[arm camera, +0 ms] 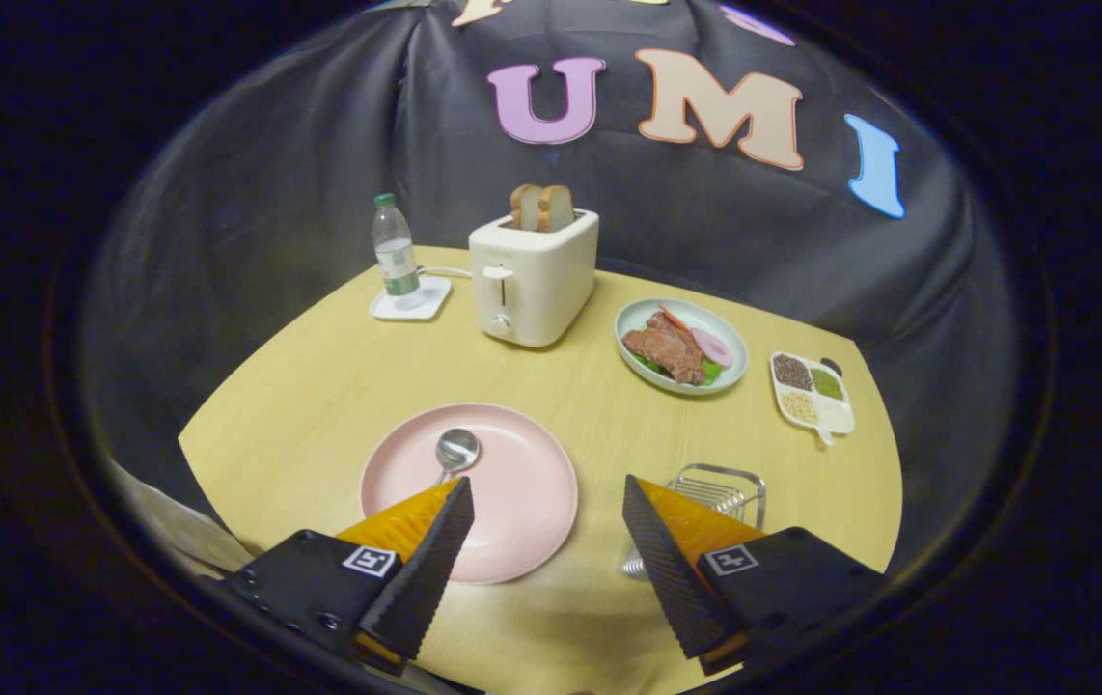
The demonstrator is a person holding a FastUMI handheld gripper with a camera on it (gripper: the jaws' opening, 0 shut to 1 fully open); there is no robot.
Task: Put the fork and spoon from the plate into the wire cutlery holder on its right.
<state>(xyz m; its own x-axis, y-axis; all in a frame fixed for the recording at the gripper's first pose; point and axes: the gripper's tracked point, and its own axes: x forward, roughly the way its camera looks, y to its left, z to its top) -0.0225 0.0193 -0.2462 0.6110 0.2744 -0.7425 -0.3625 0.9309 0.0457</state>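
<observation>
On a yellow table (pixel 319 386), the gripper (pixel 546 507) hovers with fingers spread and empty above a pink plate (pixel 522 483) holding a spoon (pixel 455 450), apparently next to grasp, beside the wire holder (pixel 720 487) to its right.

The gripper view looks forward and downward from above the near edge of the pale yellow wooden table (pixel 319 405), facing the far black cloth wall (pixel 271 193). The gripper (pixel 547 490) rides at the near edge of the view, its fingers spread wide and holding nothing. The round pink plate (pixel 522 483) lies close beneath; the white toaster (pixel 532 280) stands far off. The whole tabletop fits within this fisheye view.
</observation>
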